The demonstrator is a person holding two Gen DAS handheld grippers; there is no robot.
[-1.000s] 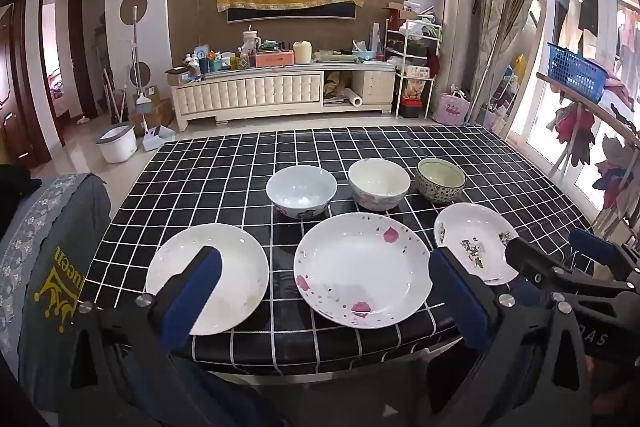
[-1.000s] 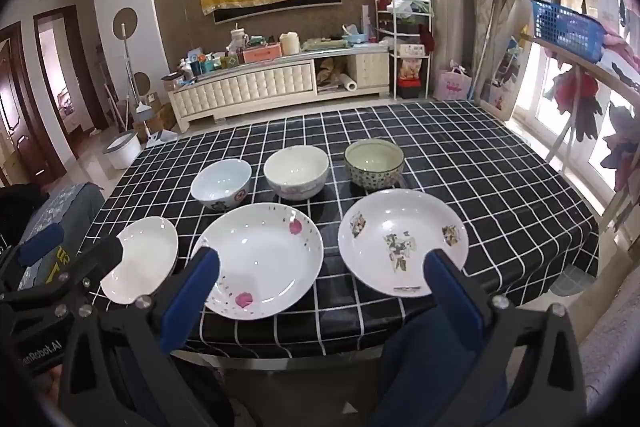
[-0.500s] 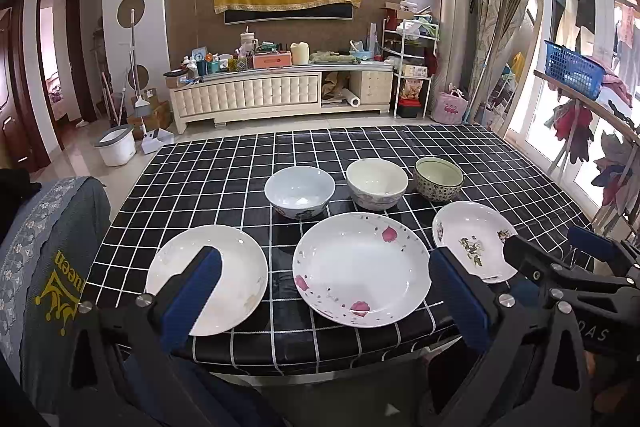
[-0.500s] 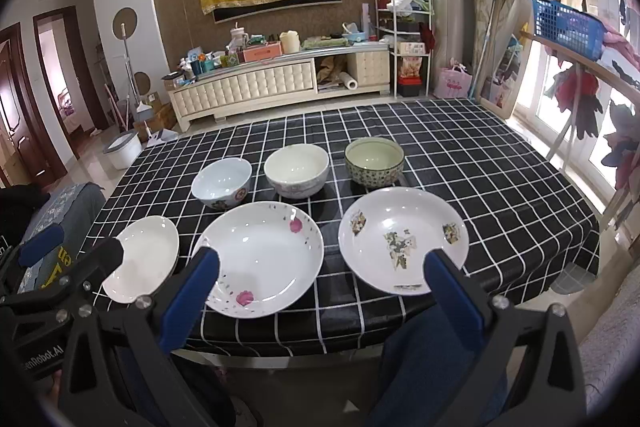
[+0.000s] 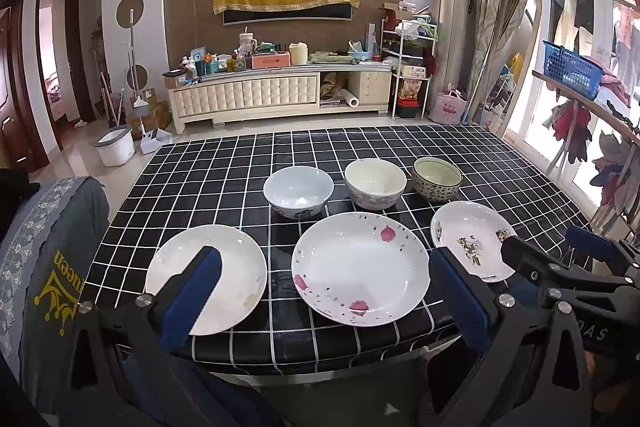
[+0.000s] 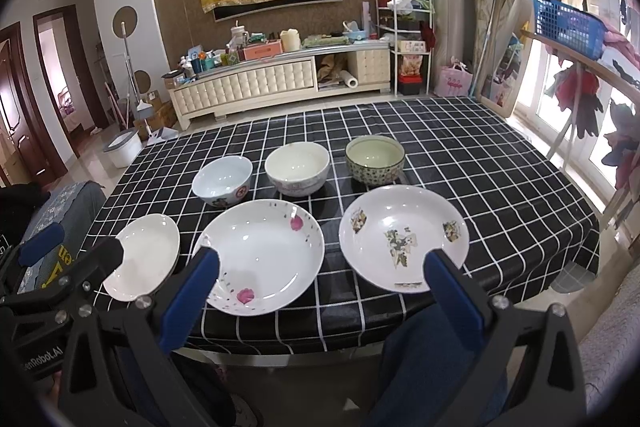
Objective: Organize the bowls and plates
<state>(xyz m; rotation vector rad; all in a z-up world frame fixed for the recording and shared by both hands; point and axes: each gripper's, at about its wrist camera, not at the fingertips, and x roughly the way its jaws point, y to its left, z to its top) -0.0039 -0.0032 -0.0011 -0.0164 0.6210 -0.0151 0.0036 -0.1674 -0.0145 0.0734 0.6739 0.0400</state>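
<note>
Left gripper [image 5: 326, 293] held off the near edge of the table [image 5: 472, 163], fingers spread wide, nothing between the blue pads [image 5: 192, 297]. The plain white plate [image 5: 206, 279] sits just beyond the left finger, partly covered by it in the left wrist view; the pink-petal plate [image 5: 360, 269] lies between the two fingers and ahead of them; the small printed plate [image 5: 474, 241] is just past the right finger. Right gripper [image 6: 324, 293] also short of the table edge, fingers equally wide, empty. From its camera the pink-petal plate [image 6: 264, 259] lies beyond the left finger and the printed plate [image 6: 404, 237] ahead of the right finger, with the gap between plates roughly centred between the fingers. Behind the plates, farther from the fingertips, a row of three bowls: pale blue bowl [image 5: 298, 191], cream bowl [image 5: 375, 183], patterned green bowl [image 5: 437, 179]. All stand apart from one another; whether the blue bowl touches the petal plate rim cannot be told from these angles. Checked black tablecloth [image 6: 480, 163] covers the table. Each gripper shows at the other camera's frame edge.
</note>
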